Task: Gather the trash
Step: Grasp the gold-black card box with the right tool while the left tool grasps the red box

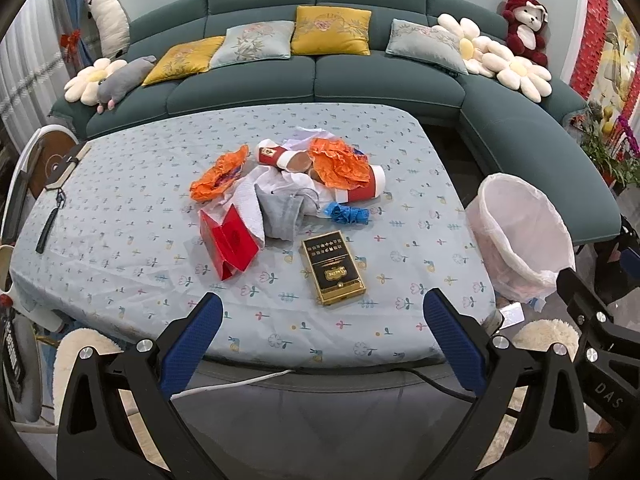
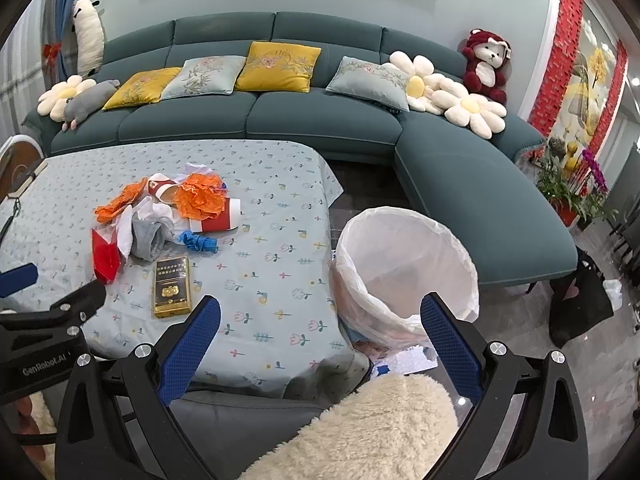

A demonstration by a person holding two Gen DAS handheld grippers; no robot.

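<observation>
Both grippers spread wide, nothing held. Left gripper hovers over the near edge of the table; right gripper hovers off the table's right corner, near the bin.

Trash count, all in one loose pile mid-table:
- 2 orange crumpled paper pieces: one at the pile's left, one on the right lying over the cups.
- 2 red-and-white paper cups, both on their sides: one at the back, one at the right, partly under the orange paper.
- 1 red paper bag, tipped over, at the pile's near left.
- 1 grey crumpled fabric piece, just right of the red bag.
- White tissue/paper, crumpled among the rest; piece count unclear.
- 1 blue crumpled wrapper, just in front of the right cup.
- 1 black-and-gold box, flat, alone, nearest the left gripper, apart from the pile.

Containers:
- 1 bin with a white plastic liner, standing off the table's right edge, beside the corner. Nothing visible inside from the right wrist view; the bottom is not fully seen.
- A few paper scraps on the floor at the bin's base.

Other: a dark tasselled item lies at the table's far left edge. Fluffy cream cushion under the right gripper. Teal sofa behind the table.
</observation>
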